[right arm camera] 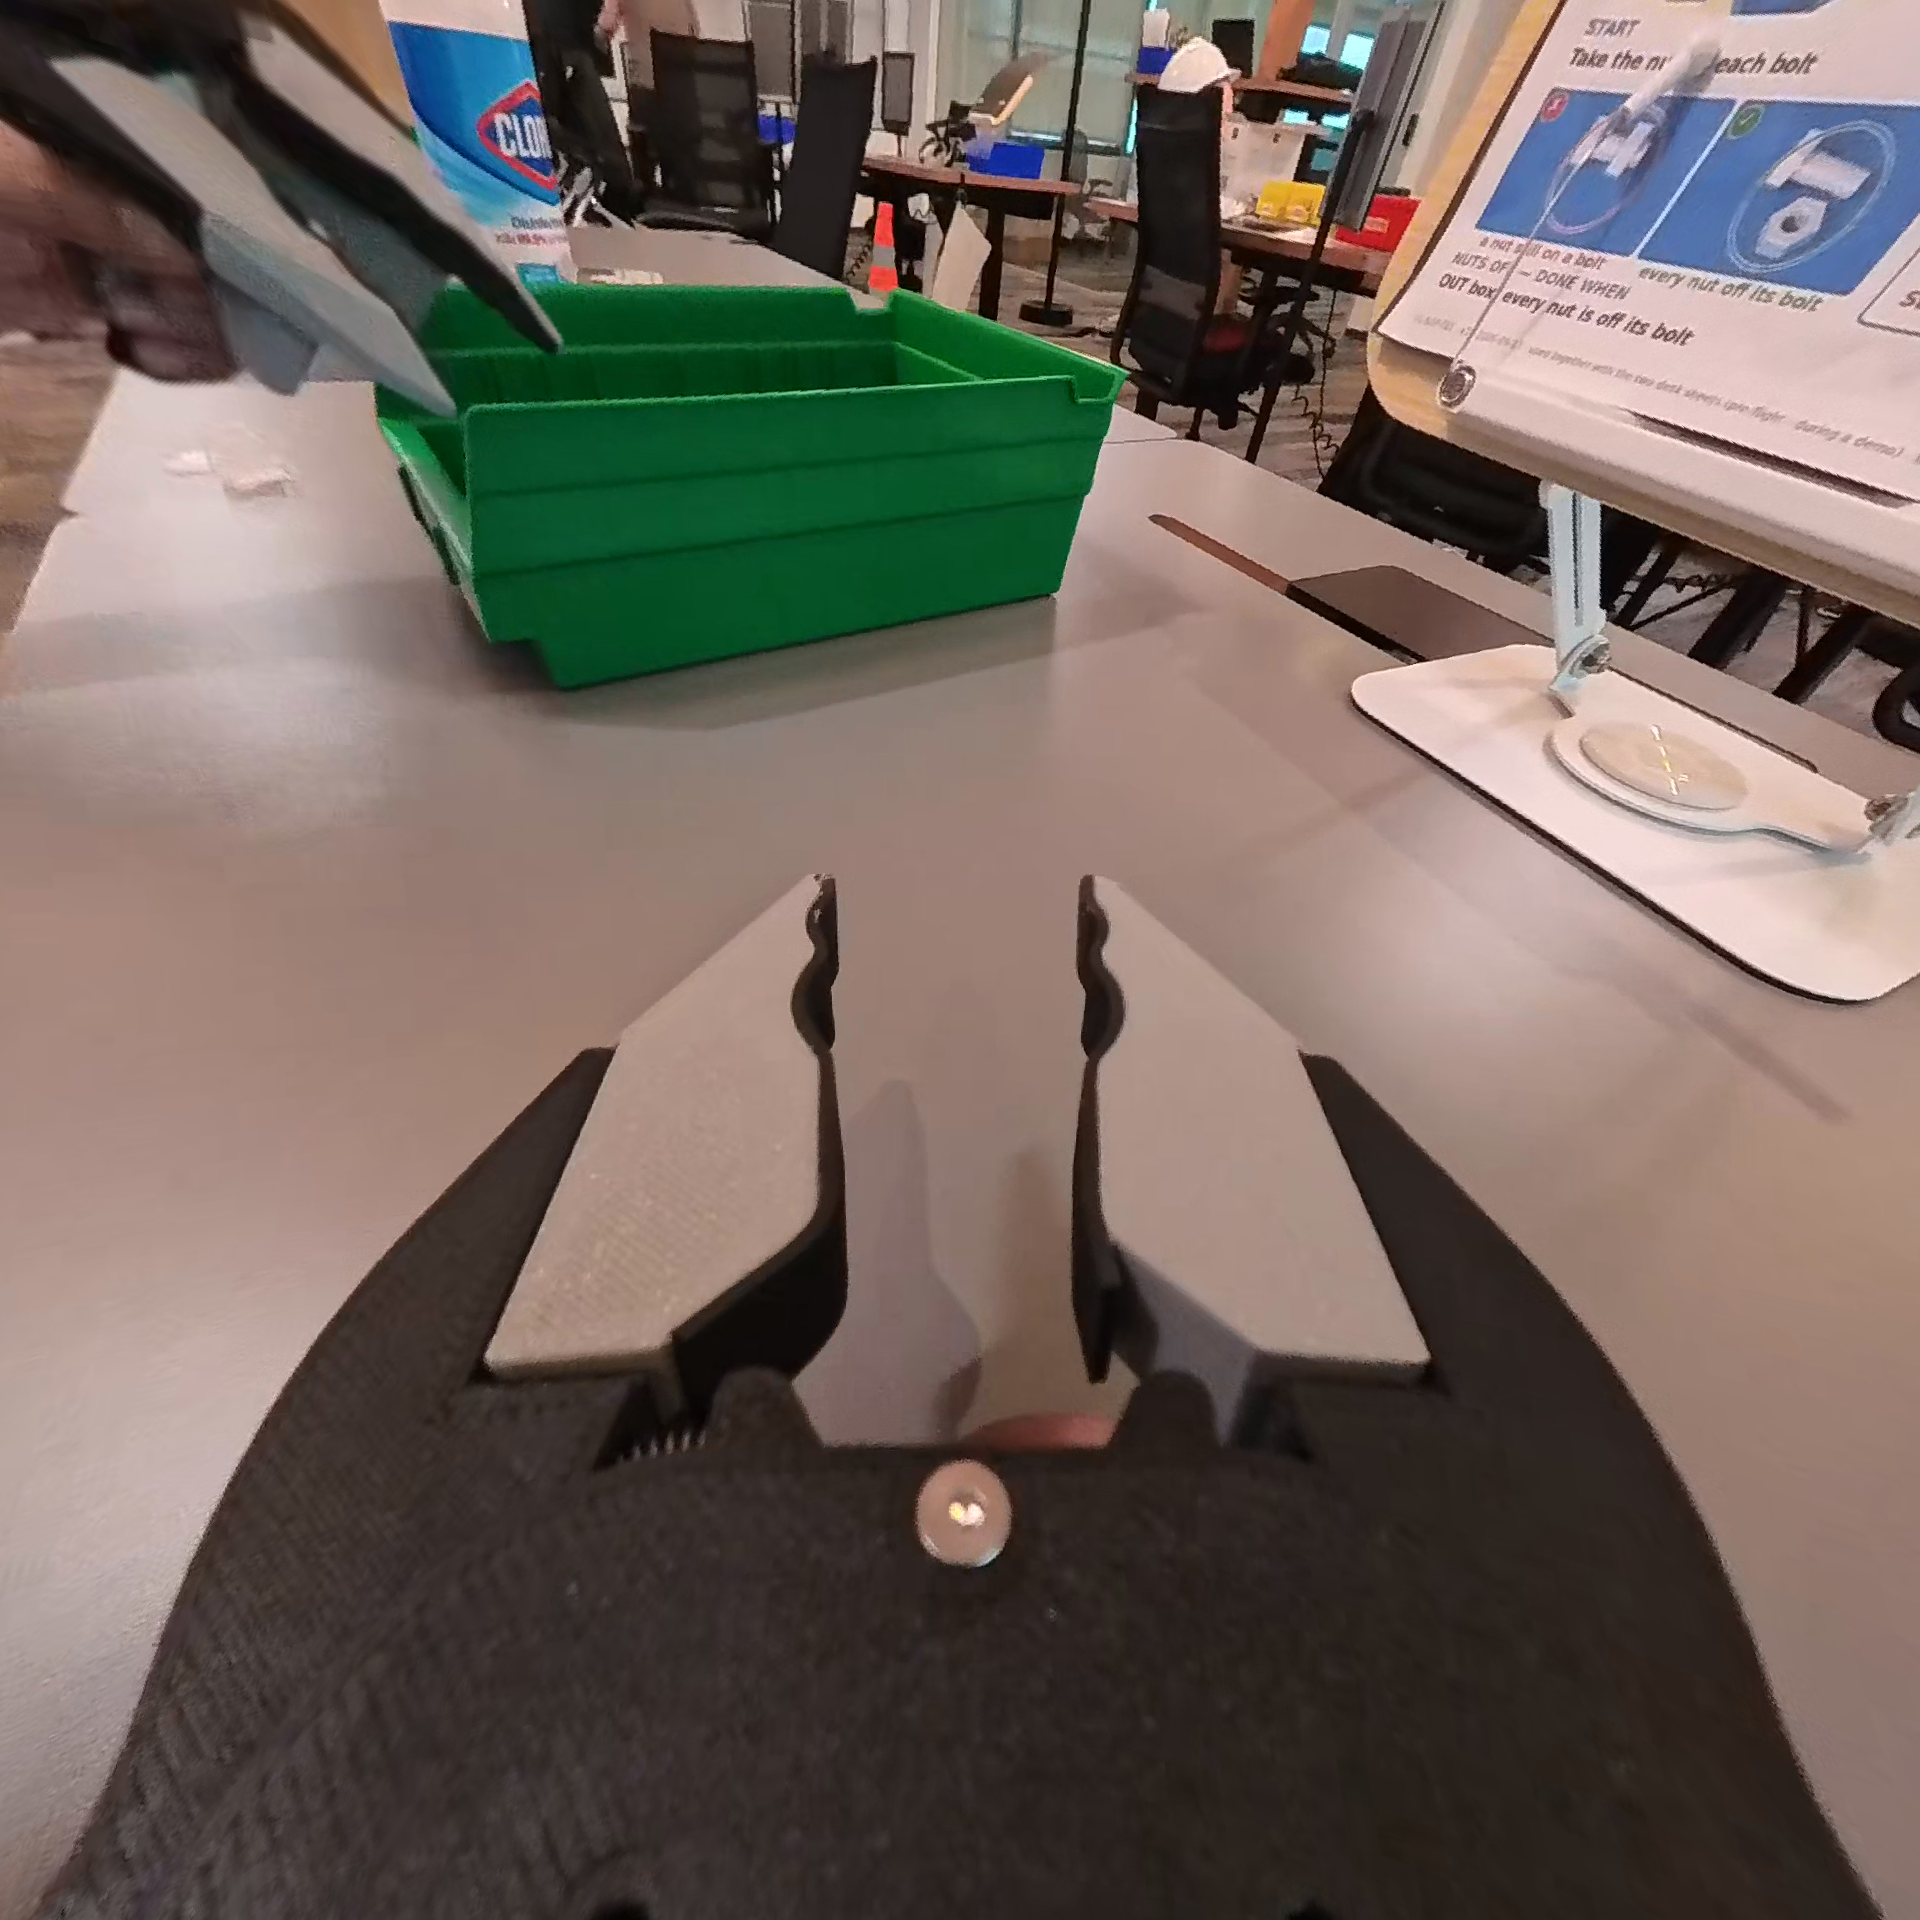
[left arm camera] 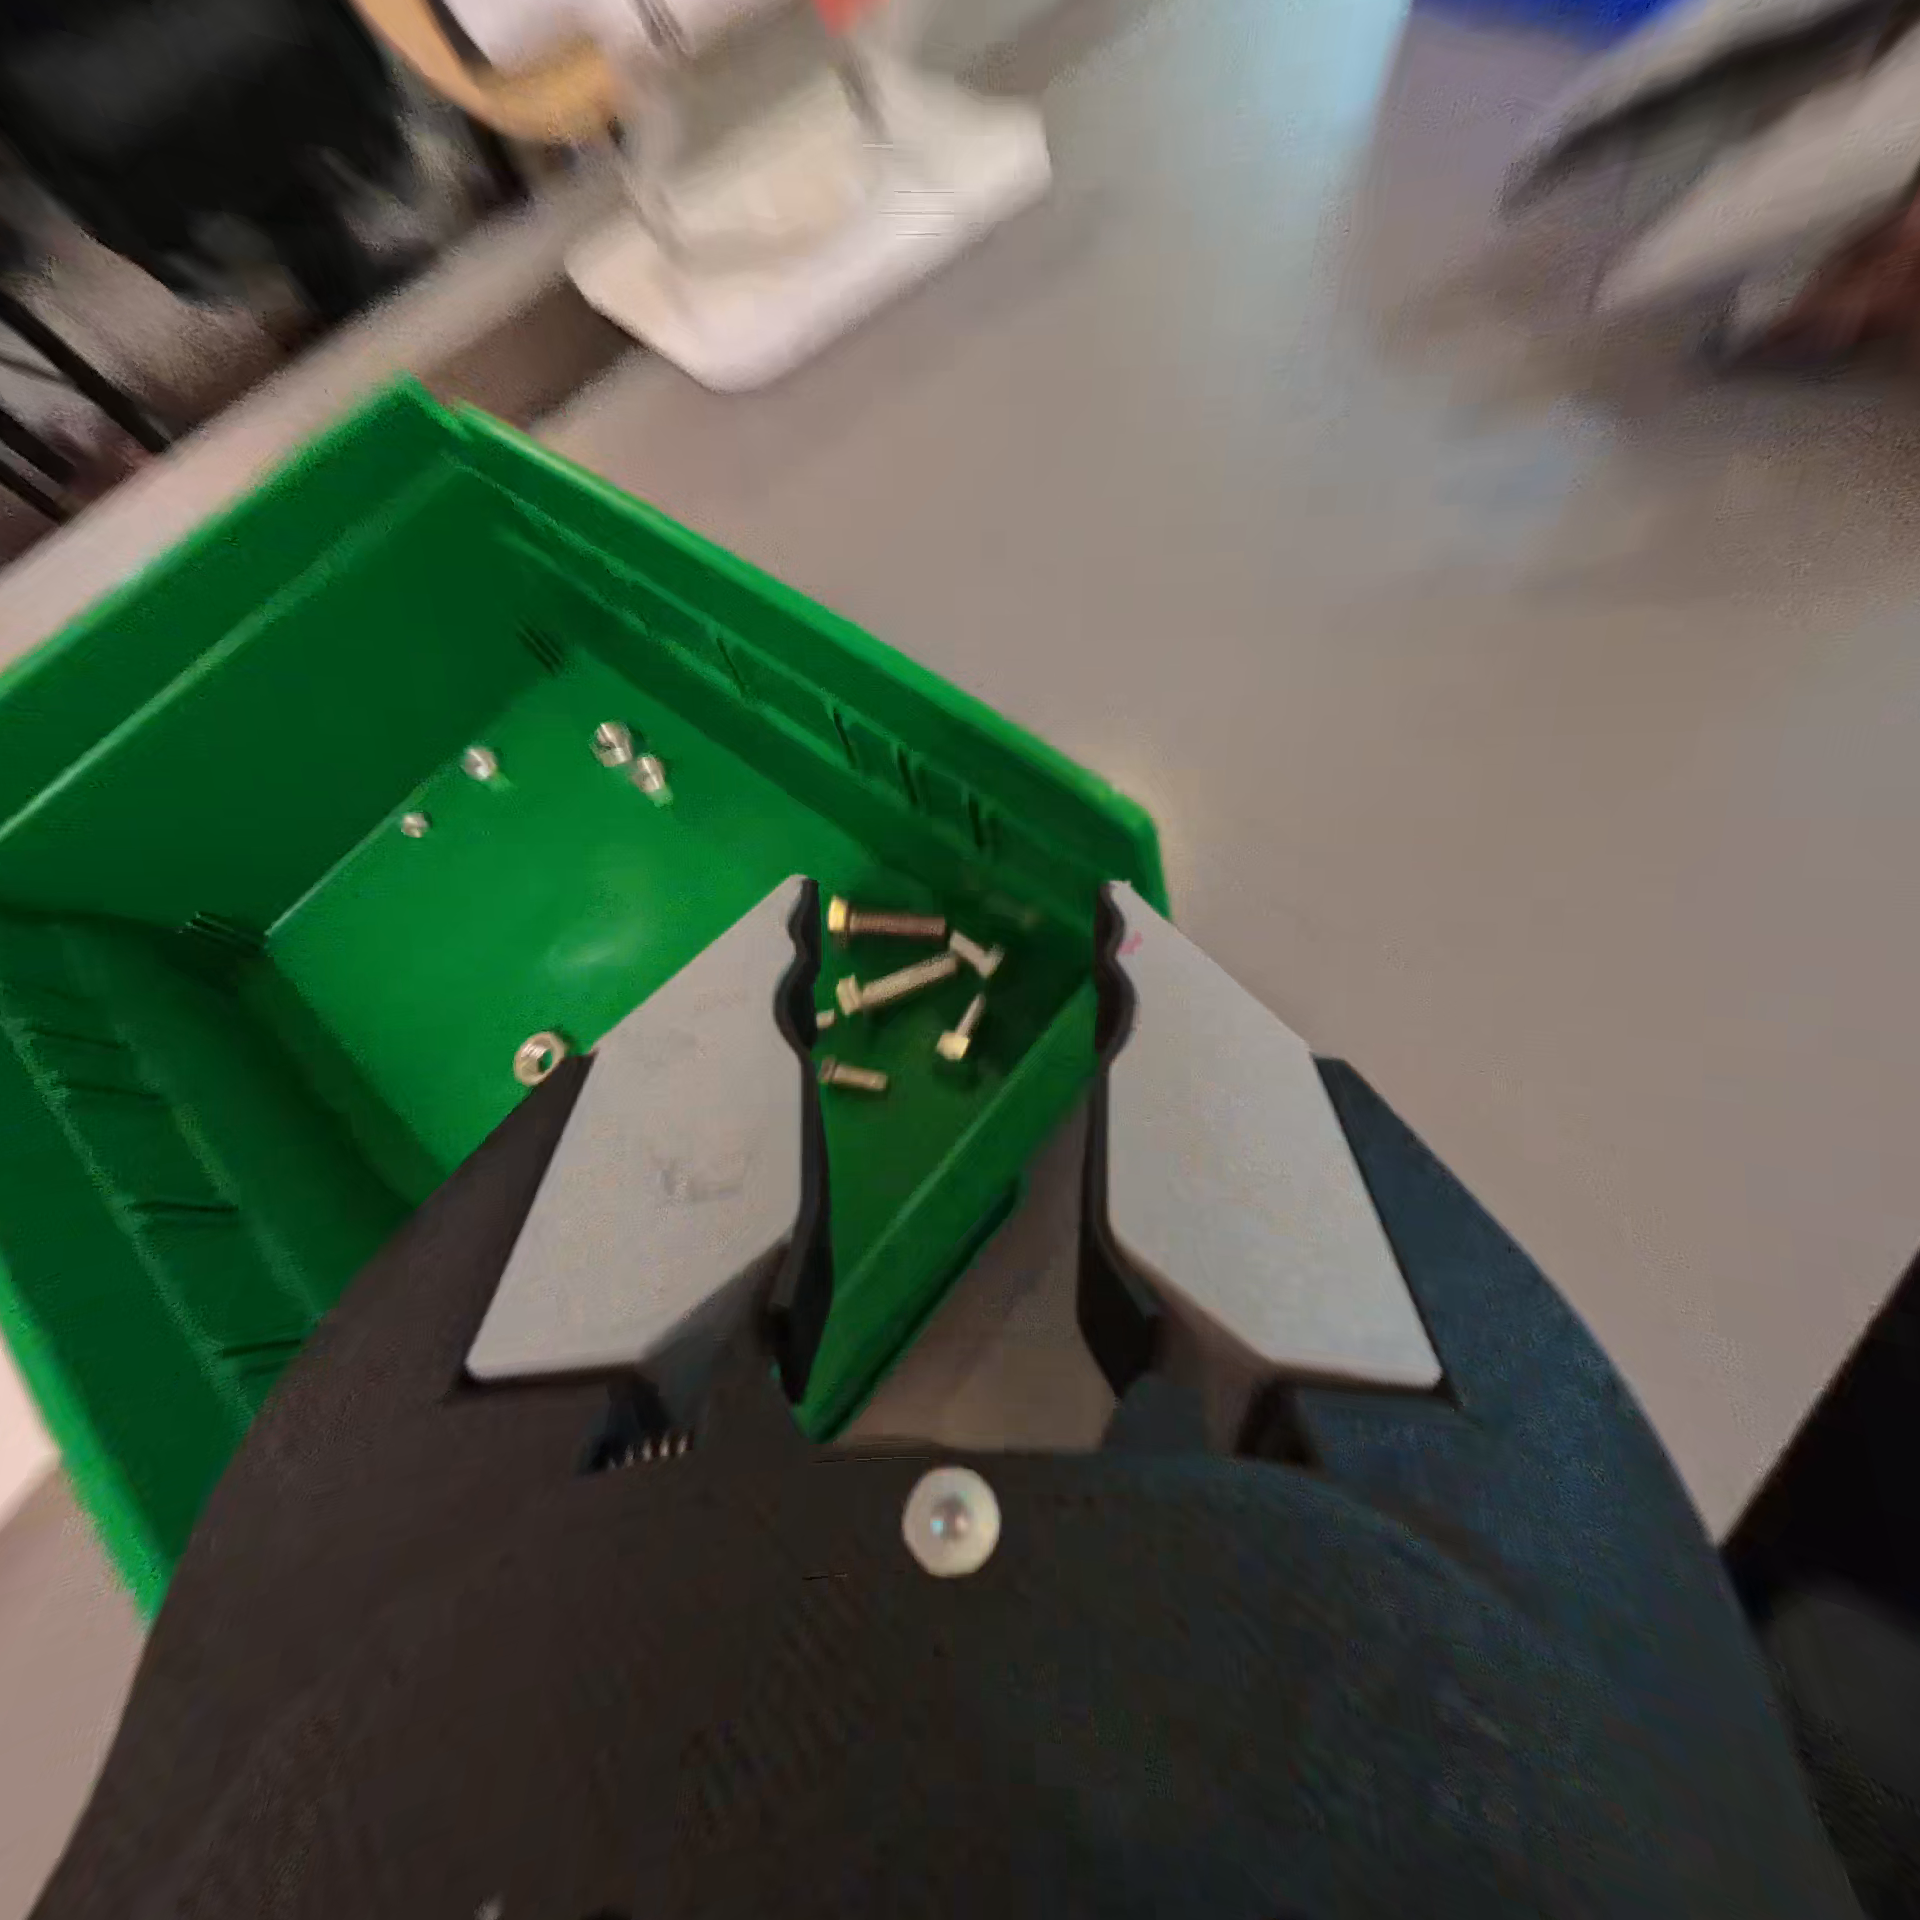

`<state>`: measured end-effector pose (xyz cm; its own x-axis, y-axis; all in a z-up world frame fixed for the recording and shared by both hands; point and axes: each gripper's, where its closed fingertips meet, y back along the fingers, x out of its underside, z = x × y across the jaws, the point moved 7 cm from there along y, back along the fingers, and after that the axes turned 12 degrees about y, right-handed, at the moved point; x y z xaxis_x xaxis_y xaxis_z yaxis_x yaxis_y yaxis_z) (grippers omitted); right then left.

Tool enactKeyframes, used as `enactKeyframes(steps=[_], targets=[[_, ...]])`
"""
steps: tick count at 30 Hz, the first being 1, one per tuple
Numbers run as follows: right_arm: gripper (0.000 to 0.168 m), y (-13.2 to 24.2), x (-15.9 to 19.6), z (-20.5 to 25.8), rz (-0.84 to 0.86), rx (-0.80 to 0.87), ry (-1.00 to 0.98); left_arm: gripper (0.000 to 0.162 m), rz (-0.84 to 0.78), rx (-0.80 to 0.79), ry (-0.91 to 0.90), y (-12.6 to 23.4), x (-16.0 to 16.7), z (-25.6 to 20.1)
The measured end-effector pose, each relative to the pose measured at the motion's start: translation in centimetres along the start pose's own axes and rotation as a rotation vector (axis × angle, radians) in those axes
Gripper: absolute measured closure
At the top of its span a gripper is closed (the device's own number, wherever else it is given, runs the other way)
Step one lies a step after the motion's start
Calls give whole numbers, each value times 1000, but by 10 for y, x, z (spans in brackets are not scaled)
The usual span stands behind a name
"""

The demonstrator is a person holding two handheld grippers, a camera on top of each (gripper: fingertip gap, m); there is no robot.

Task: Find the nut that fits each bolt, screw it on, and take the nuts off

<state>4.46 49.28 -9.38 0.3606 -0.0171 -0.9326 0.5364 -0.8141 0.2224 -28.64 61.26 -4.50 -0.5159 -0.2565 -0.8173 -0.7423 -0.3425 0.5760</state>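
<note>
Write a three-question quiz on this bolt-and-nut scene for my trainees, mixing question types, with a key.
1. True or false: the left gripper is shut on a bolt.
2. Where do the bolts lie? A) grey table B) green bin C) white stand
3. Fill in: the right gripper hovers over the bare ____.

Key: 1 false, it is open and empty. 2 B. 3 table.

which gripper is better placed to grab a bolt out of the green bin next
Left. The left gripper hangs open right over the bolts in the corner of the green bin. The right gripper is also open but sits low over bare table, well short of the bin.
</note>
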Motion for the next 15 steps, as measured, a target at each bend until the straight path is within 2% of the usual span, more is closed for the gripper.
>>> enactKeyframes(steps=[3, 5, 6, 11, 12, 15], targets=[[125, -2, 0, 2, 14, -20, 7, 111, 308, -57, -270, -21, -2, 17], [125, -3, 0, 3, 16, -28, 6, 123, 435, -8, -394, -37, 5, 23], [125, -3, 0, 3, 15, -31, 5, 130, 481, 42, -412, -44, 9, 24], [125, -3, 1, 0, 11, -43, -32, 135, 664, 201, -455, -70, 29, 27], [125, -2, 1, -1, 9, -48, -44, 138, 654, 207, -480, -73, 28, 27], [126, -2, 1, -4, -5, -69, -86, 133, 698, 219, -497, -82, 29, 31]])
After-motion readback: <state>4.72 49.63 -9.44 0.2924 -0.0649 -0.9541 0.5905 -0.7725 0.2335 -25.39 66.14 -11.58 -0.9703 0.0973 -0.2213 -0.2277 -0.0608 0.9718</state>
